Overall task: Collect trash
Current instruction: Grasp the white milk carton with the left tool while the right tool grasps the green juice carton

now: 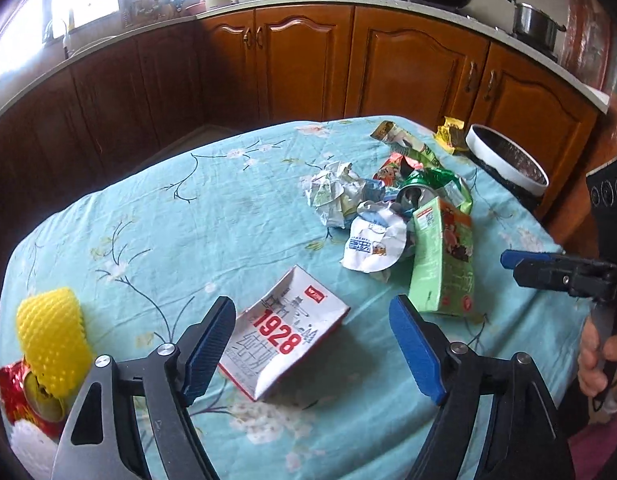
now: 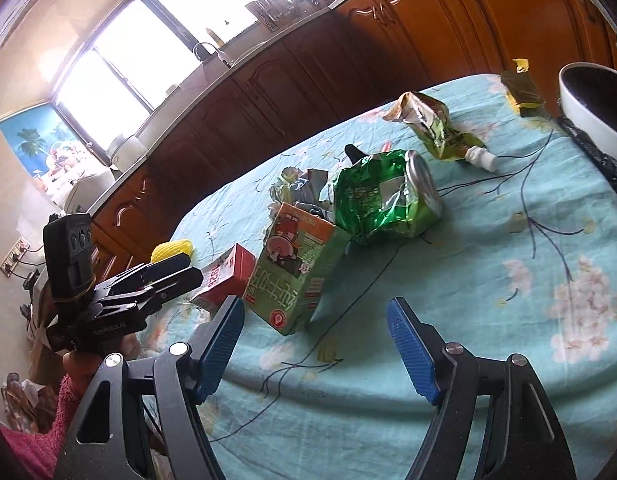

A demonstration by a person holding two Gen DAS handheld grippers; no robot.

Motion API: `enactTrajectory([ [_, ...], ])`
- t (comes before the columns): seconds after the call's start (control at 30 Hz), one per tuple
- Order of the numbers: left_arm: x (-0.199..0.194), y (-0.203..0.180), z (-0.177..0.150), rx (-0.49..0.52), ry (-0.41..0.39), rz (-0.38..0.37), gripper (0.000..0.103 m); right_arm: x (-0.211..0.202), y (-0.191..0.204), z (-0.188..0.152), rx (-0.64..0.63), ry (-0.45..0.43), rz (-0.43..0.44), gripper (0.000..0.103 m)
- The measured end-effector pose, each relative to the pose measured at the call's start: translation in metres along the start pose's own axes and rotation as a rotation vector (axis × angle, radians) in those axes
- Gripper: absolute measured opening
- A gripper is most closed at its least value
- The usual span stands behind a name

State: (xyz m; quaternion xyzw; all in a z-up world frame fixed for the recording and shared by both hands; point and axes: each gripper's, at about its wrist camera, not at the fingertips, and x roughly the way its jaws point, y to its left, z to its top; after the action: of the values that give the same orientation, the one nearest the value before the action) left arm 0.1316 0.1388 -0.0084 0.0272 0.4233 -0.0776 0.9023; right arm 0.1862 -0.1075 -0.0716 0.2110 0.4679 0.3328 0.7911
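Note:
My left gripper point(image 1: 312, 344) is open, its fingers on either side of a flattened white and red "1928" carton point(image 1: 284, 332) lying on the table. A green drink carton point(image 1: 444, 264) lies to its right, also in the right wrist view point(image 2: 296, 268). Behind it sit a white foil lid point(image 1: 372, 244), crumpled paper point(image 1: 332, 192), a crushed green can point(image 2: 388, 196) and a green pouch point(image 2: 432, 124). My right gripper point(image 2: 314, 344) is open and empty, just short of the green carton. It shows at the right edge of the left wrist view point(image 1: 520, 268).
A white-rimmed bin point(image 1: 508, 156) with a black liner stands at the table's far right edge. A yellow wrapper point(image 1: 450, 132) lies beside it. Yellow foam netting point(image 1: 52, 340) and a red tin point(image 1: 16, 396) sit at the left. Wooden cabinets point(image 1: 308, 60) run behind the table.

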Motion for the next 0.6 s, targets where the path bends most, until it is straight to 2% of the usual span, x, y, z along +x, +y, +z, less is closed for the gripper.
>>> enactTrajectory([
  [0.27,0.033,0.009,0.002,0.107,0.105,-0.003,0.08,0.037,0.006,0.01,0.027,0.04,0.04,0.076],
  [0.43,0.045,0.008,0.003,0.116,0.106,0.027,0.079,0.054,0.003,0.012,0.059,0.063,0.05,0.071],
  [0.47,0.045,0.007,0.004,0.114,0.101,0.029,0.078,0.056,0.003,0.012,0.057,0.072,0.051,0.064],
  [0.6,0.044,-0.002,0.0,0.122,0.093,0.052,0.067,0.051,0.008,0.01,0.028,0.063,0.039,0.062],
])
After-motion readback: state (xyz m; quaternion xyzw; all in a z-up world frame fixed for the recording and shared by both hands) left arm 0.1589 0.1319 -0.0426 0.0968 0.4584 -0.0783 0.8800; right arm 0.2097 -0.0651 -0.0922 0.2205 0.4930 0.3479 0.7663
